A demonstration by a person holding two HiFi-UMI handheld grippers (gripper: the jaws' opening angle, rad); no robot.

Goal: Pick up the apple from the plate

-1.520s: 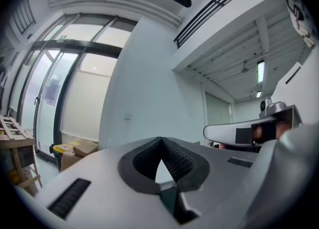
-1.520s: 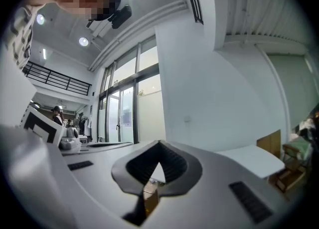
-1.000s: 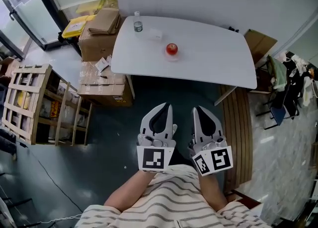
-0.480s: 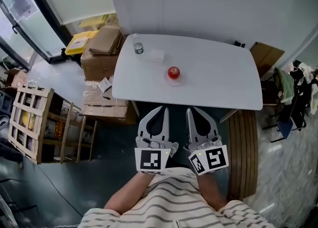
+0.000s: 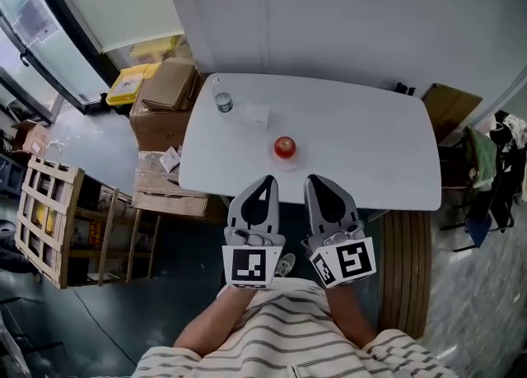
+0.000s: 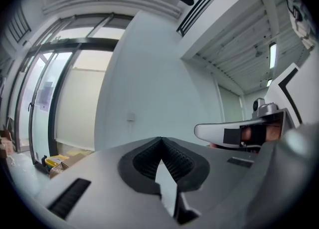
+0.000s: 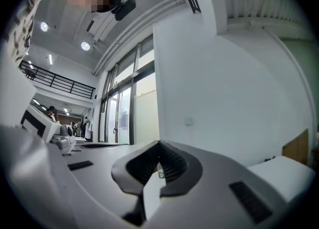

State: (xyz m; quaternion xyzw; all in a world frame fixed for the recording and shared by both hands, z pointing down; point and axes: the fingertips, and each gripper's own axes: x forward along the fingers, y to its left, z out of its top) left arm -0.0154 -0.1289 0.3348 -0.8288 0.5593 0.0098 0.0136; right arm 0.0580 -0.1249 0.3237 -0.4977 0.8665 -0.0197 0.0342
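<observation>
Aiming right gripper (image 5: pixel 312 178) at apple (image 5: pixel 284 147) mid-frame; it and my left gripper (image 5: pixel 269 178) pressed together, empty; spread jaws before plate (image 5: pixel 285 160).

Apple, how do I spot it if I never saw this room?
Look at the big white table by the wall. Near its middle sits the apple. It is the only round red thing there; the small bottle and white box lie further left.

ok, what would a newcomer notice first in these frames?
The red apple stands out, alone on the white table, towards its near edge. Just below it in the head view, the left tongs and right tongs are side by side, both shut and empty, tips at that edge.
</observation>
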